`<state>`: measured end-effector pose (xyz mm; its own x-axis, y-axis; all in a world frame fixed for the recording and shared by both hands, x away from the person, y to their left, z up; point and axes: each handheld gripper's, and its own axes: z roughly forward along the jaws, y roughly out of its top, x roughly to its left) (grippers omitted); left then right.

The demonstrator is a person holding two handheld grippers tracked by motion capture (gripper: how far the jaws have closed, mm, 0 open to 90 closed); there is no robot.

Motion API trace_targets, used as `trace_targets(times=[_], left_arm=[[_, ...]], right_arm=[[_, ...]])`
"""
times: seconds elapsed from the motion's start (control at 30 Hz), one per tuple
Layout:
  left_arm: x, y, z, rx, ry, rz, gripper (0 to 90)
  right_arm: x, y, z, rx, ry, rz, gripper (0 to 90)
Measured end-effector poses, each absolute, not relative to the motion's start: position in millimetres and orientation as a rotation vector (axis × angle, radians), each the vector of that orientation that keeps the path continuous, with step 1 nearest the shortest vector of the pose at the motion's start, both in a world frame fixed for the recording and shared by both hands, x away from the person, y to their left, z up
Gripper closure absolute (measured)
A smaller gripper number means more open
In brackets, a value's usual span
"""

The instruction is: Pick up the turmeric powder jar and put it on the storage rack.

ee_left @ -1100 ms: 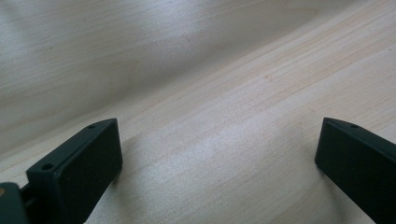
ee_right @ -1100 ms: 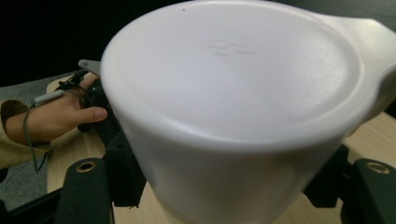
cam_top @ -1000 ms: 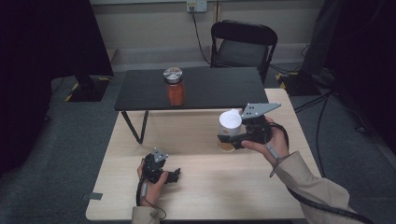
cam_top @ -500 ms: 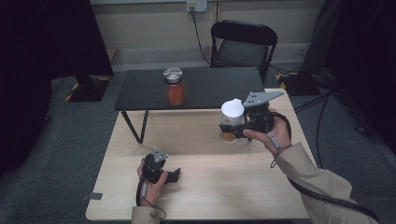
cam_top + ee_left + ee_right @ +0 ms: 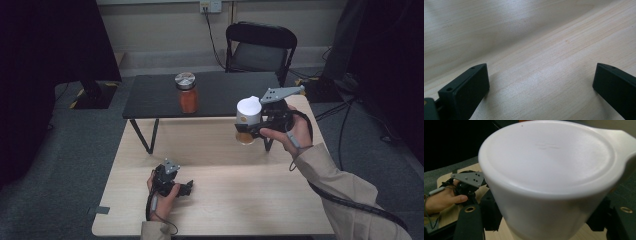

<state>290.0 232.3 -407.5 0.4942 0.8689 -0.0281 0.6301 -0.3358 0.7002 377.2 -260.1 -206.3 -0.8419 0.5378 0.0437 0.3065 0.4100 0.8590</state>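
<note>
High view: right tongs (image 5: 250,127) clamp the white-lidded jar (image 5: 247,120); left tongs (image 5: 186,188) gape wide, empty

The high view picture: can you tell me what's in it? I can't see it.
A person's right gripper holds a white-lidded jar above a pale wooden table. The left gripper rests open on that table, near the person. Behind stands a low black table with an orange jar, and a black chair.
</note>
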Motion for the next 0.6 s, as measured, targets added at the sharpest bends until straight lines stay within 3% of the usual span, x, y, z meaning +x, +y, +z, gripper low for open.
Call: trace_targets(times=[0.6], left_arm=[[290, 232, -407, 2.083, 1.227, 0.467, 0.0]], right_arm=[[395, -255, -184, 0.806, 2.363, 1.421, 30.2]])
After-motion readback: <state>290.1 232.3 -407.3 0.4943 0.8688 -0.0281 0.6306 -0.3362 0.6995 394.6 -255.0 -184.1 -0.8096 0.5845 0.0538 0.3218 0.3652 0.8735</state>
